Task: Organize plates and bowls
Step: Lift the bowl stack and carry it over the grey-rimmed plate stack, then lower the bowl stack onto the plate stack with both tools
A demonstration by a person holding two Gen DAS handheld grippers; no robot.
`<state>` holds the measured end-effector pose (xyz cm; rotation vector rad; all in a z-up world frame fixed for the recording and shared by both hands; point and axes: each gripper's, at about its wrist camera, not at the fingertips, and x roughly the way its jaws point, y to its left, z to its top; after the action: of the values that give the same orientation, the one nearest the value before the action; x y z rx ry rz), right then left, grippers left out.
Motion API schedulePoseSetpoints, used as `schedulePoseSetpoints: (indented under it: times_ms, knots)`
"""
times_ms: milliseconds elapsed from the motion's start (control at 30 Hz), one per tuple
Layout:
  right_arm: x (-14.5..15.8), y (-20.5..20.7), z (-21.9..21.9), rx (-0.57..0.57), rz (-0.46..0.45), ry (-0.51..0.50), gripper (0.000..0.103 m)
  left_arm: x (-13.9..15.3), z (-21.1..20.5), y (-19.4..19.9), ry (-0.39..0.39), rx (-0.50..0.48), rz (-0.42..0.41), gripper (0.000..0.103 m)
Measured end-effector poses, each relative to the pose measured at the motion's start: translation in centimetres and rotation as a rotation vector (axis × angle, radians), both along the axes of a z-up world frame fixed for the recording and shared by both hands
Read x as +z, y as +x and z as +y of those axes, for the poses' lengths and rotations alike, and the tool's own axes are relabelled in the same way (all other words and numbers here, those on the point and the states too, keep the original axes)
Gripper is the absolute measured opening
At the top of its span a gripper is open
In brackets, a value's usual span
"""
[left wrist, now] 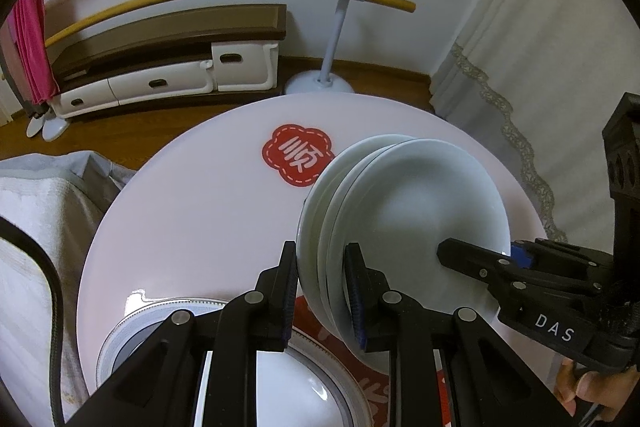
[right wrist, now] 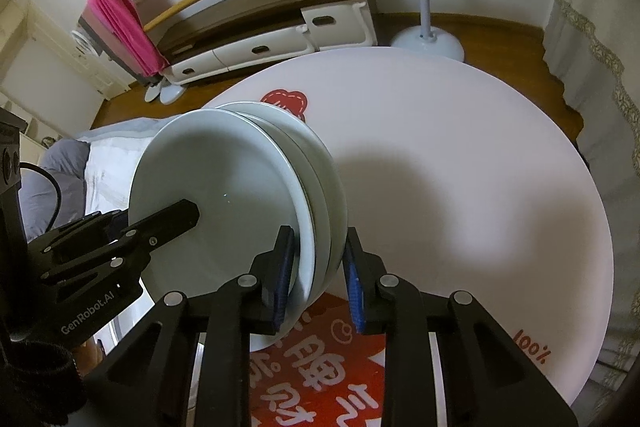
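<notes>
Left gripper [left wrist: 322,291] clamped on plate stack [left wrist: 400,227] rim, stack tipped on edge over round table [left wrist: 180,227]. Right gripper [right wrist: 318,283] squeezing same stack, opposite side. Tip: lower level, both together, onto bare tabletop beyond rimmed bowl [left wrist: 168,323].

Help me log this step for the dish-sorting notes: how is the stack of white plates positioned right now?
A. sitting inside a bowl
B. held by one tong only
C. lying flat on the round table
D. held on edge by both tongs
D: the stack of white plates stands on edge above the round table, with the left tongs and right tongs each clamped over its rim.
</notes>
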<state>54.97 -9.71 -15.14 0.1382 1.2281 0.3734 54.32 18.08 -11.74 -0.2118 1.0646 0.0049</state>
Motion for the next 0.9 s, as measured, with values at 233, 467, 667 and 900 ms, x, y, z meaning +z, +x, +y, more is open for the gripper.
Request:
schedulePoseSetpoints:
  times_ms: [233,467,667,900]
  knots:
    - [1.0,-0.9,-0.4,0.005,-0.01,0.006,0.024,1.2,0.1,-1.1,-0.003,-0.001,-0.016,0.018]
    - [3.0,-2.3,-0.7,0.01,-0.044,0.013,0.024,3.0,0.1,-3.7,-0.007,0.001,-0.048,0.018]
    - [5.1,-5.0,0.6,0.028,-0.081,0.009,0.024,4.4,0.9,-7.3,-0.017,0.026,-0.08,0.018]
    - [5.6,-8.9,3.5,0.064,-0.085,0.017,0.024,4.3,3.0,-12.3,-0.033,0.07,-0.096,0.018]
